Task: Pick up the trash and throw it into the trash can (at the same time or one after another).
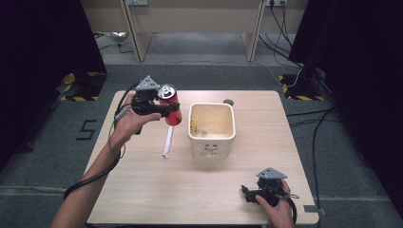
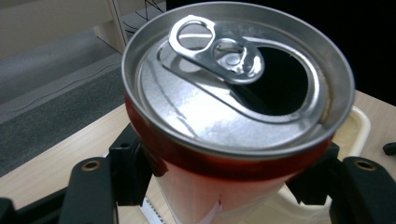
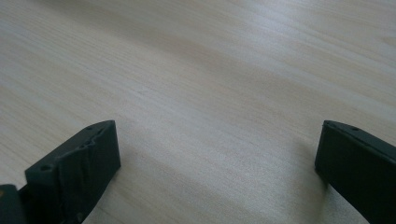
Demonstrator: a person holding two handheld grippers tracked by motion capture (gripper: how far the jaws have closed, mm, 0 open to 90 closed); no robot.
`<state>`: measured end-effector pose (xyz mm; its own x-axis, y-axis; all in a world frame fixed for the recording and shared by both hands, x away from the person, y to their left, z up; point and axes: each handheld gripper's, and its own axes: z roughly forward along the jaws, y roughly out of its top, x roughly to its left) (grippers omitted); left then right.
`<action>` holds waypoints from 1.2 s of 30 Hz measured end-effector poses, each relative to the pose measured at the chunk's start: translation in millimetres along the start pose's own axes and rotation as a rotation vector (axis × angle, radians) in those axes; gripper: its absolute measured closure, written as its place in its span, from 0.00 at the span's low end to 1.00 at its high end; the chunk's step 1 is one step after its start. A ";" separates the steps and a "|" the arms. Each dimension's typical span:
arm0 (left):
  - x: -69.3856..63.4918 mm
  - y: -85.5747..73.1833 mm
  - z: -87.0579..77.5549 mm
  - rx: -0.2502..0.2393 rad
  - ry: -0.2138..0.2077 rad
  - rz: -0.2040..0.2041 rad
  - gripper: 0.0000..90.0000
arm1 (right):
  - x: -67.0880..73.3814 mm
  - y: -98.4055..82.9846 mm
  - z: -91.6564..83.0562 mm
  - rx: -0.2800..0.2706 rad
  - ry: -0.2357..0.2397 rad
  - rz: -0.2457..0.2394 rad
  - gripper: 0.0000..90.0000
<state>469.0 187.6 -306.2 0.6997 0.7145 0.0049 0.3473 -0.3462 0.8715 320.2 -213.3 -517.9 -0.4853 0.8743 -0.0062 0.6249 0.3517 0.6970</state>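
One red can sits clamped in my left gripper, held up off the worktop with its opened top tilted toward me; the fingers press on its sides. Below it a white strip lies flat. Just to the can's right stands the cream bin, mouth up, so I judge the coming move is a short carry rightward, tipping the can's long axis over the rim. Far right, near the front edge, my right gripper rests low with its fingers spread apart, grasping nothing.
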 end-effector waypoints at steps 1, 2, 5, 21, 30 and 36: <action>0.0 1.7 0.1 -0.003 -0.001 -0.002 0.38 | 0.0 0.0 0.0 0.000 0.000 0.000 0.00; 0.1 2.9 0.0 -0.003 -0.001 -0.002 0.38 | 0.0 0.0 0.0 0.000 0.000 0.000 0.00; -2.0 7.3 1.3 -0.005 -0.005 0.002 0.38 | 0.0 0.0 0.0 0.000 0.000 0.000 0.00; -25.9 29.5 16.2 -0.011 -0.053 0.048 0.38 | -0.2 0.1 -0.2 0.001 -0.002 -0.003 0.00; -38.4 37.2 29.5 -0.017 -0.077 0.057 0.38 | -0.2 0.1 -0.2 0.000 -0.002 -0.003 0.00; -47.5 40.8 41.9 -0.014 -0.100 0.057 0.38 | -0.2 0.1 -0.2 0.000 -0.002 -0.003 0.00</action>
<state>476.1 114.1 -291.4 0.7771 0.6294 0.0066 0.2966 -0.3755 0.8781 320.2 -213.6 -517.8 -0.4861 0.8738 -0.0100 0.6235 0.3548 0.6967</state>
